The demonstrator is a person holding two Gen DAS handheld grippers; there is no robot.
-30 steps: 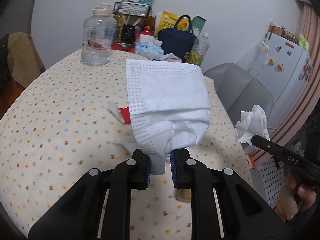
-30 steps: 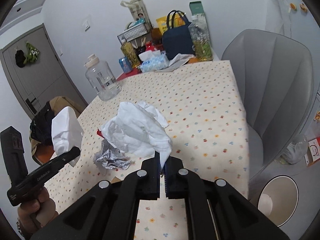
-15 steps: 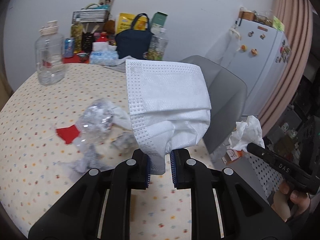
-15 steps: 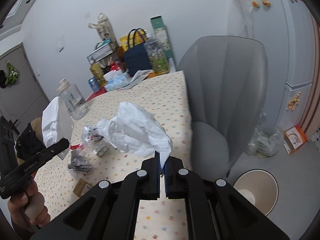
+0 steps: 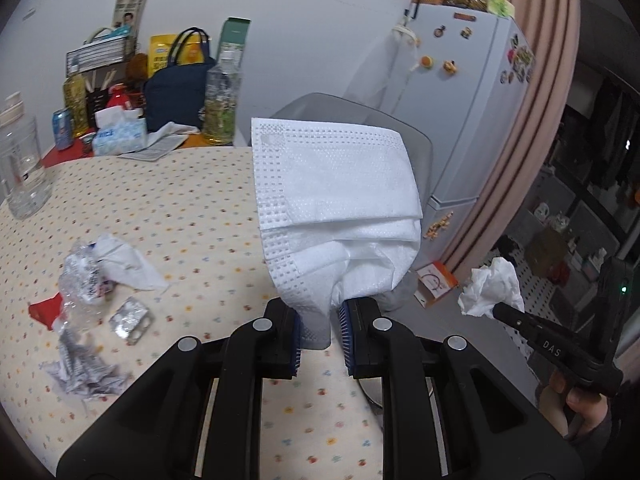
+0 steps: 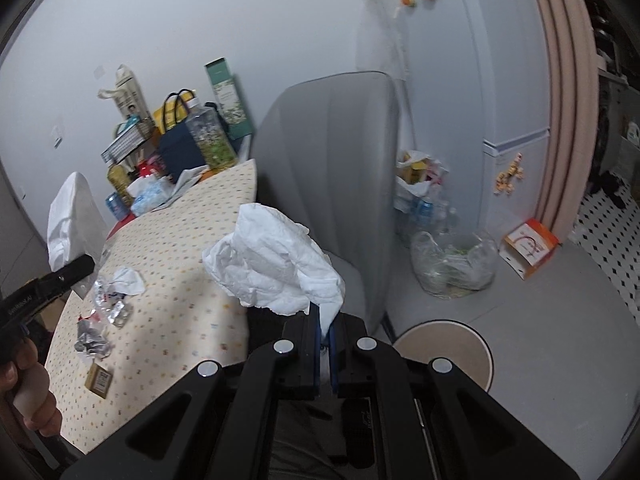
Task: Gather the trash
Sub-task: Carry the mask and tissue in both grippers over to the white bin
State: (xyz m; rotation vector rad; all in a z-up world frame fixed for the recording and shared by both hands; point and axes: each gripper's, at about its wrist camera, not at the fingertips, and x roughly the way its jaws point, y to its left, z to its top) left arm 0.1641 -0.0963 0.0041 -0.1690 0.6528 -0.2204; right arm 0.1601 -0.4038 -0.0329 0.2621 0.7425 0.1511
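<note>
Two loads are in hand, so we judge this the carry step toward the round bin [image 6: 442, 350] on the floor beside the grey chair [image 6: 336, 184]. Our left gripper [image 5: 319, 330] is clamped on a pleated, embossed face mask [image 5: 336, 208]; our right gripper [image 6: 325, 342] pinches a crumpled tissue [image 6: 276, 264]. Next, we should hover over the bin's rim and release. Foil scraps [image 5: 86, 368] wait on the dotted tablecloth [image 5: 172, 208].

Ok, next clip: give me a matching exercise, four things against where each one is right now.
Things:
1. face mask
2. crumpled tissue
3. foil blister pack
4. round bin

Places:
A. on the floor by the grey chair
B. lying on the dotted tablecloth
C. clamped in the left hand-held gripper
D. clamped in the right hand-held gripper

Pairs: 1-C, 2-D, 3-B, 4-A
</note>
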